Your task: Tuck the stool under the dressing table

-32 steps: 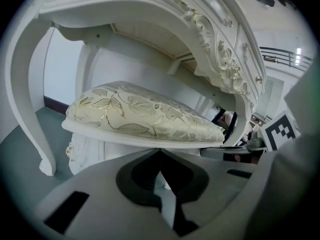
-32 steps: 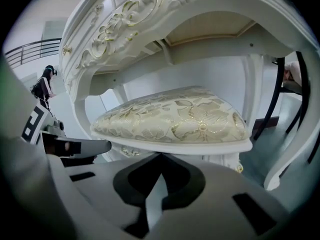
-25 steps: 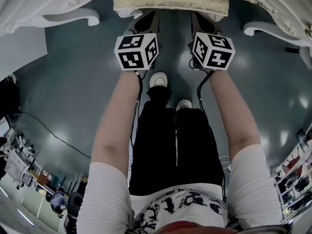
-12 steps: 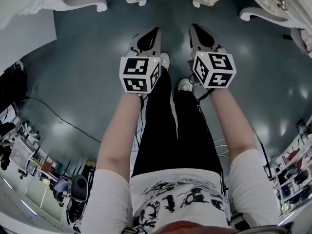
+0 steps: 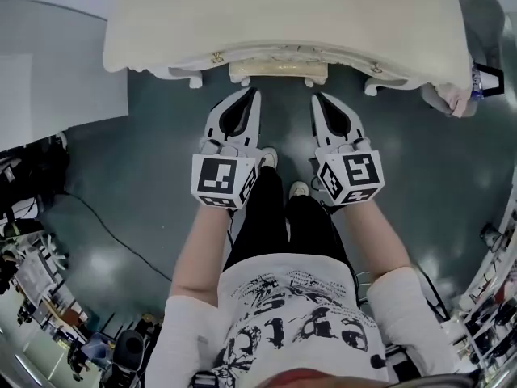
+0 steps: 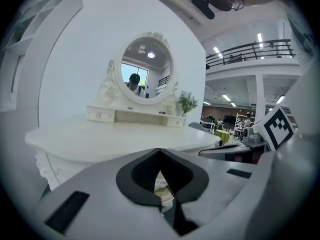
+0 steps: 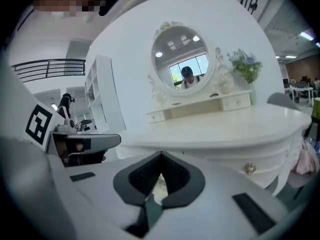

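On the floor at far left, a dark cable (image 5: pixel 105 225) trails across the grey surface. If the person steps sideways or back, I judge it could catch a foot, though it lies well apart from the shoes (image 5: pixel 266 158).

The left gripper (image 5: pixel 253 93) hangs in the air short of the dressing table (image 5: pixel 283 23). Its own view shows the jaws pressed together with nothing clamped between them. Only a sliver of patterned cushion shows beyond the tips of the left gripper (image 6: pixel 160 151).

The stool (image 5: pixel 279 73) sits centred beneath the table's front edge. Only a narrow strip of its seat and its two front feet peek out, so the tuck looks about done. If a further nudge is wanted, the main risk is pushing with one gripper alone. That would swing the stool askew into a table leg. Hard closed tips could also dig into the upholstery, or ride up and knock the carved apron with its brass pull (image 7: pixel 249 169).

The right gripper (image 5: pixel 316 98) mirrors the left. Its jaws are likewise closed and empty, clear of the stool, as the right gripper (image 7: pixel 161 156) shows in its own view.

At far right, a pale cloth bundle (image 5: pixel 452 99) hangs off the table's corner. A wide swing of the right arm might snag it.
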The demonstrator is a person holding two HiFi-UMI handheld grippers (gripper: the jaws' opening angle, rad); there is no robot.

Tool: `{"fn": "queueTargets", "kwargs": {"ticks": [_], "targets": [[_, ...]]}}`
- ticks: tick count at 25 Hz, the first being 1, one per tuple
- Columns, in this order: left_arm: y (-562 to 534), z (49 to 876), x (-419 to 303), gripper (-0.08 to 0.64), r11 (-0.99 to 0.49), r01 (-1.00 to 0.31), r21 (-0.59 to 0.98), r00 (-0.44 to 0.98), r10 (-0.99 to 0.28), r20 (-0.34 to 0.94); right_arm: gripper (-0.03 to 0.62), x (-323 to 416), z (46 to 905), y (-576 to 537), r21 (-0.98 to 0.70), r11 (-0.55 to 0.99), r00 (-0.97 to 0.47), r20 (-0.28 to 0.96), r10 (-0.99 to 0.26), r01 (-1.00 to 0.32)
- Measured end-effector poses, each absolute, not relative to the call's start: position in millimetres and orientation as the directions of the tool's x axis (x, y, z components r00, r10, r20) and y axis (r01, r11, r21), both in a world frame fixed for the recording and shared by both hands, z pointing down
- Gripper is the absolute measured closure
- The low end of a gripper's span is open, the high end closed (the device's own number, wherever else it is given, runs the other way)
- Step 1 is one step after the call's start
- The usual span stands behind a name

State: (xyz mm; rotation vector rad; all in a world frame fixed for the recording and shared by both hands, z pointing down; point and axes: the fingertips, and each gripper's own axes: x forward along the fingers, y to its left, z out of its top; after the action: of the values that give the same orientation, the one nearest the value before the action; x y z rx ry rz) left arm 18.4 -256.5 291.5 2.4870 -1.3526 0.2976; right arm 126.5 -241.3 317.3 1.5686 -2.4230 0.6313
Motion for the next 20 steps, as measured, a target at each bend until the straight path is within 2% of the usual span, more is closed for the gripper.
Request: {"fn": "queueTargets", "kwargs": {"ticks": [6,10,15,20], "targets": [[-260.9,141.8,11.2,0.543,-0.562,-0.816,0.136,0.578,-0.799,0.165,0.581,117.9,162.1,-245.5,-0.220,0.386,-0.430,0.211,-0.878,-0.896],[-246.7,39.6,-22.6,0.543,-0.575,-0.810,0.112,0.584,-0.809,0.072,0.581,83.6,56.4,-234.2,-0.054,0.408,-0.411,0.106,-0.905,-0.911],[-226.3,-3.6,-36.8,0.543,-0.592,-0.804,0.057,0.594,-0.804,0.032,0.581,68.3,8.0,-217.0,0.009,0.404,-0.403,0.057,-0.913,-0.915],[-224.7,-18.2,-43.0,0.543,-0.616,-0.787,-0.015,0.616,-0.787,0.012,0.581,59.2,5.0,-213.6,0.049,0.413,-0.410,0.054,-0.910,-0.909]]}}
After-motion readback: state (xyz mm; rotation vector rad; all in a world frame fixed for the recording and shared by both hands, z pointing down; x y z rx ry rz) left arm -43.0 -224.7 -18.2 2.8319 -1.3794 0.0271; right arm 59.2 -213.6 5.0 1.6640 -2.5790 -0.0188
